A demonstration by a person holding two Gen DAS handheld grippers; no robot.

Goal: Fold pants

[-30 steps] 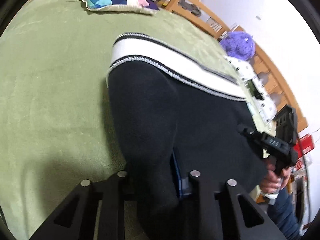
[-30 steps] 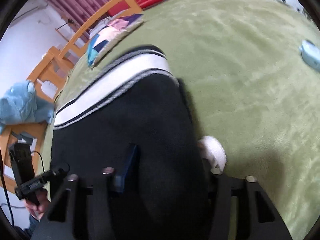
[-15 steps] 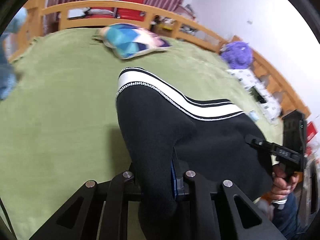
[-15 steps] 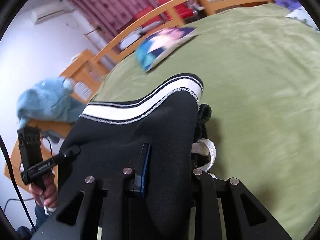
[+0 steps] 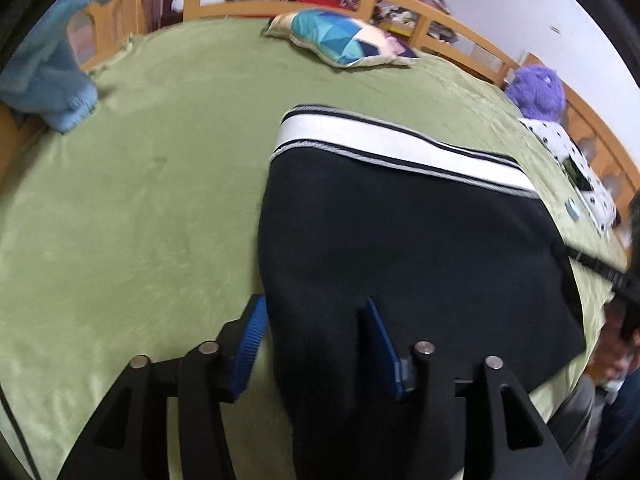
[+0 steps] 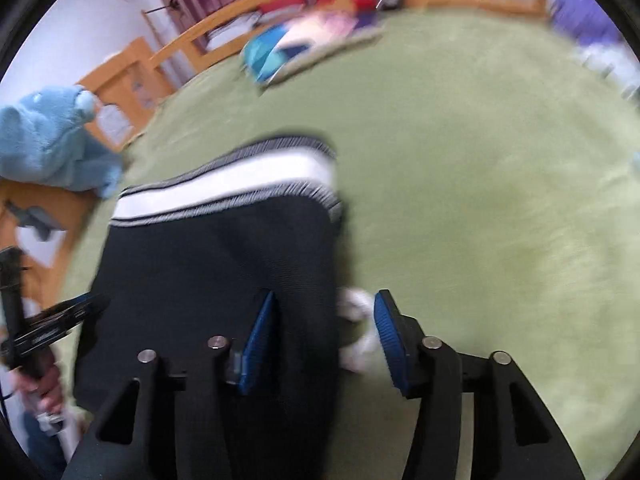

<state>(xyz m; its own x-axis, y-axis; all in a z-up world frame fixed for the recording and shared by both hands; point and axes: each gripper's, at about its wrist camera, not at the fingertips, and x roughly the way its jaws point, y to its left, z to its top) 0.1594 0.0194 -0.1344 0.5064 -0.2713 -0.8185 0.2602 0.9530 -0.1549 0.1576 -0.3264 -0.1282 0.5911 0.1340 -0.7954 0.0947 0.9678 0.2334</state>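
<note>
The black pants (image 5: 400, 248) are laid folded on the green bed cover (image 5: 140, 208), the white striped waistband (image 5: 396, 148) turned toward the far rail. The left tool (image 5: 316, 332) is angled steeply down over the near left corner of the fabric; its jaws are opening, the blue pads (image 5: 250, 334) are seen clear of the cloth, which lies between them. The right tool (image 6: 324, 336) is pitched down likewise at the near right corner; its jaws are opening too, with the pants edge and a white drawstring (image 6: 356, 332) between them, unpinched. The person's hand (image 6: 44, 384) on the other tool's handle is glimpsed at the left edge. A patterned pillow (image 5: 340, 38) and blue plush (image 5: 44, 68) are noted beyond.
</note>
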